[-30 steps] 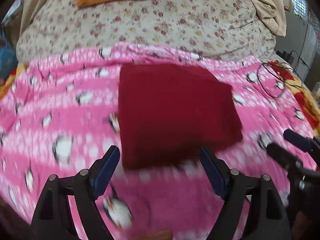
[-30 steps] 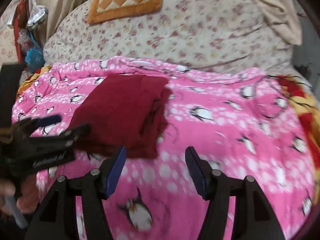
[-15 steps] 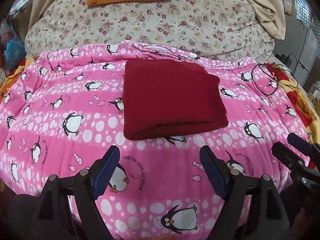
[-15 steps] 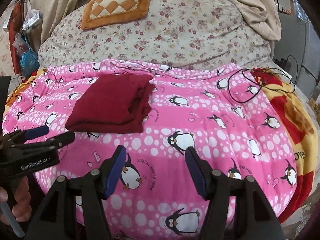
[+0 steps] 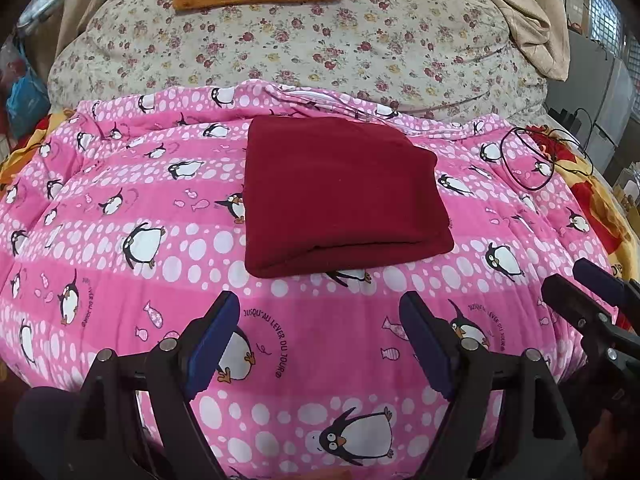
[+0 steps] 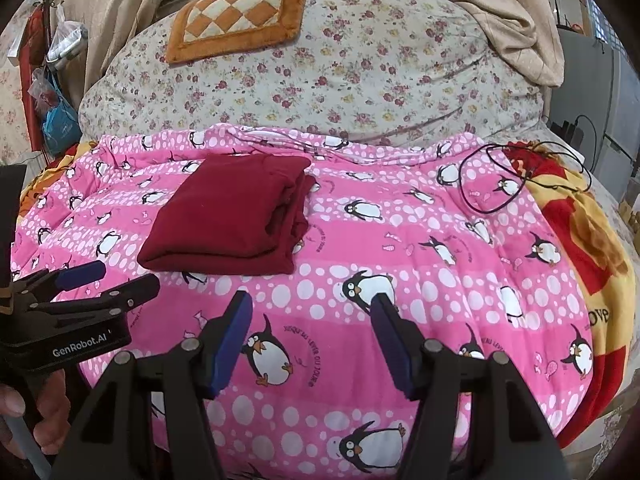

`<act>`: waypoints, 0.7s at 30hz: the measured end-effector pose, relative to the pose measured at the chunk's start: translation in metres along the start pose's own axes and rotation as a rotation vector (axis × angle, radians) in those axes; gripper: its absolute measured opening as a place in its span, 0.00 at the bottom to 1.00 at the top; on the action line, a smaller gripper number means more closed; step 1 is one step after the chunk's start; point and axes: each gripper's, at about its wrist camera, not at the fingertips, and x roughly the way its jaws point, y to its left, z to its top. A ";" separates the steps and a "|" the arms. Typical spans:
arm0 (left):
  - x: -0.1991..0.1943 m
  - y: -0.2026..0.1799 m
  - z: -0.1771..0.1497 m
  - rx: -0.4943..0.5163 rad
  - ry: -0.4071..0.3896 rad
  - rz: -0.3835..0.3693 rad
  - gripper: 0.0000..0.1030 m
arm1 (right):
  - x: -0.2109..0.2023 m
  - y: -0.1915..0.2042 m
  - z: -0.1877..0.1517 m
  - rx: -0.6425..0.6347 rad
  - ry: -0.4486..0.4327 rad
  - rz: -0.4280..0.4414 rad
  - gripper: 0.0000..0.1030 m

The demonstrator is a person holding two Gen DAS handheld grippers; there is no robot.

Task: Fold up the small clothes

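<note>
A dark red garment [image 5: 340, 196] lies folded into a flat rectangle on the pink penguin blanket [image 5: 120, 280]; it also shows in the right wrist view [image 6: 232, 220], its layered edges facing right. My left gripper [image 5: 320, 308] is open and empty, a little short of the garment's near edge. My right gripper [image 6: 312, 308] is open and empty, near and to the right of the garment. Each gripper shows in the other's view: the right gripper at the right edge [image 5: 576, 284], the left gripper at the left edge [image 6: 104, 280].
A floral quilt [image 6: 320, 72] is heaped behind the blanket, with an orange checked cushion [image 6: 236, 16] on top. A black cable [image 6: 520, 176] loops at the right over a red and yellow blanket [image 6: 588, 240]. Bags [image 6: 56, 116] hang at the left.
Both grippers have drawn back from the folded garment toward the near edge of the bed. The garment has stayed in place. Both stay open.
</note>
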 end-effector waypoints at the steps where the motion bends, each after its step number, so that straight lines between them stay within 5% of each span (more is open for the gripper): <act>1: 0.000 0.000 0.000 -0.002 0.000 -0.002 0.60 | 0.000 0.001 0.001 -0.001 -0.001 0.000 0.62; 21: 0.001 0.000 0.000 0.001 0.000 -0.002 0.60 | -0.002 0.006 0.007 -0.004 -0.014 0.004 0.62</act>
